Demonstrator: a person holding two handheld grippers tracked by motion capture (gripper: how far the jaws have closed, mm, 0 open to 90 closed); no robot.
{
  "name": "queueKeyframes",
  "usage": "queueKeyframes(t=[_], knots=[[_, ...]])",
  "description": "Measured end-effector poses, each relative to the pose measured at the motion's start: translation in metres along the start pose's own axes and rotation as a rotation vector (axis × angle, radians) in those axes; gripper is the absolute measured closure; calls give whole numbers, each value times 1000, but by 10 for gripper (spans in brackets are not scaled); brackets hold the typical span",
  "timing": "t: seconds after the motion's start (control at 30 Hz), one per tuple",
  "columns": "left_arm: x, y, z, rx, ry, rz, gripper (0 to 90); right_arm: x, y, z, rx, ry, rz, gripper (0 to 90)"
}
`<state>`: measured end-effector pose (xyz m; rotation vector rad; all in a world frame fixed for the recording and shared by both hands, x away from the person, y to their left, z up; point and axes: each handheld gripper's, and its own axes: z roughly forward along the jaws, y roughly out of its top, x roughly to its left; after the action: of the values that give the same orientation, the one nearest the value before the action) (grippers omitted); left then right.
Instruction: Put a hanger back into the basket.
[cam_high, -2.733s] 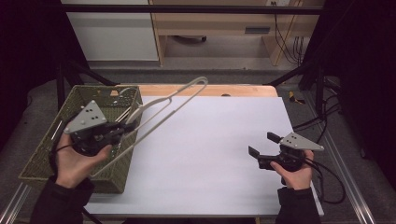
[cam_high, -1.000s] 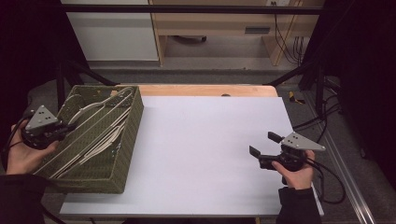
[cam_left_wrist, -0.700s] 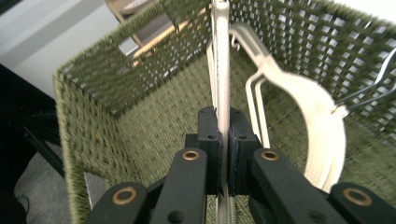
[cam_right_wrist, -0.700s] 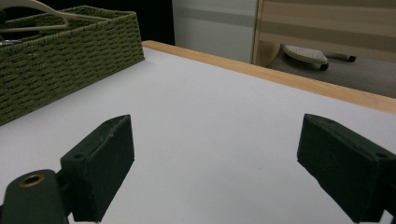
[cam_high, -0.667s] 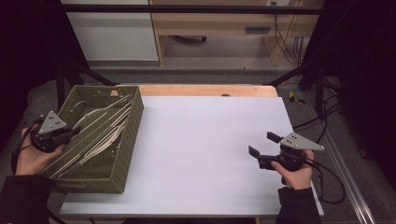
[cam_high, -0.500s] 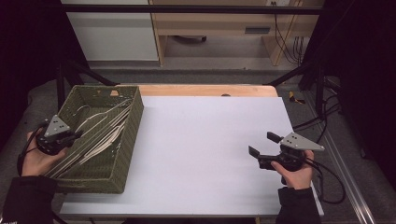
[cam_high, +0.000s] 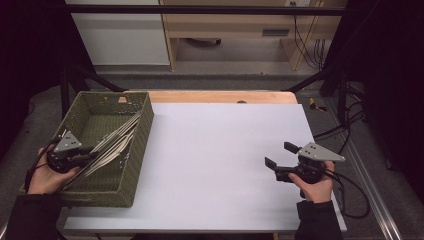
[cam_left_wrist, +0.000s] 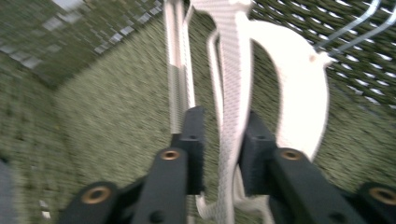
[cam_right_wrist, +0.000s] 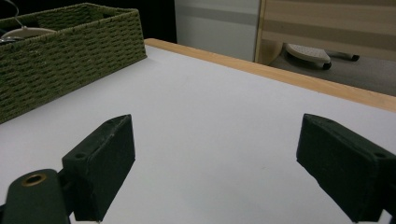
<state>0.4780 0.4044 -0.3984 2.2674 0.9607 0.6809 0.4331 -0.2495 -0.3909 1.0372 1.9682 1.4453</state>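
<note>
While the left gripper (cam_high: 82, 156) sits low at eight o'clock inside the woven olive-green rectangular basket (cam_high: 142, 131), its jaws have just been opening, a white plastic clothes hanger (cam_left_wrist: 233, 107) loose between them; at four o'clock the right gripper (cam_high: 278, 160) hovers over the white tabletop (cam_high: 215, 150), jaws wide, holding nothing.

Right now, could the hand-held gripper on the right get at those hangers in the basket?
Probably not: the right hand-held gripper sits open across the table, while the hangers lie behind the basket wall, beside the left one.
</note>
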Motion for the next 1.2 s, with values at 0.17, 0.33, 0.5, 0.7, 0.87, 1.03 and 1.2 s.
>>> queueKeyframes(t=[0.17,0.33,0.5,0.7,0.87,1.03,1.2], knots=[[-3,-1,0,5,-9,4,623,0,0,1,3,2,-2,120],[-4,-1,-4,-26,-17,-9,425,0,0,0,1,4,-2,120],[-5,3,-11,-66,-17,-9,345,1,0,1,0,4,-4,120],[-12,16,-26,-205,-23,-56,226,0,0,-1,-2,2,0,118],[-34,37,-38,-355,-57,-108,154,0,0,-2,-12,4,0,109],[-57,56,-42,-440,-105,-145,92,0,1,-4,-24,6,-1,98],[-80,69,-39,-489,-162,-148,76,-2,1,-7,-35,6,-4,97]])
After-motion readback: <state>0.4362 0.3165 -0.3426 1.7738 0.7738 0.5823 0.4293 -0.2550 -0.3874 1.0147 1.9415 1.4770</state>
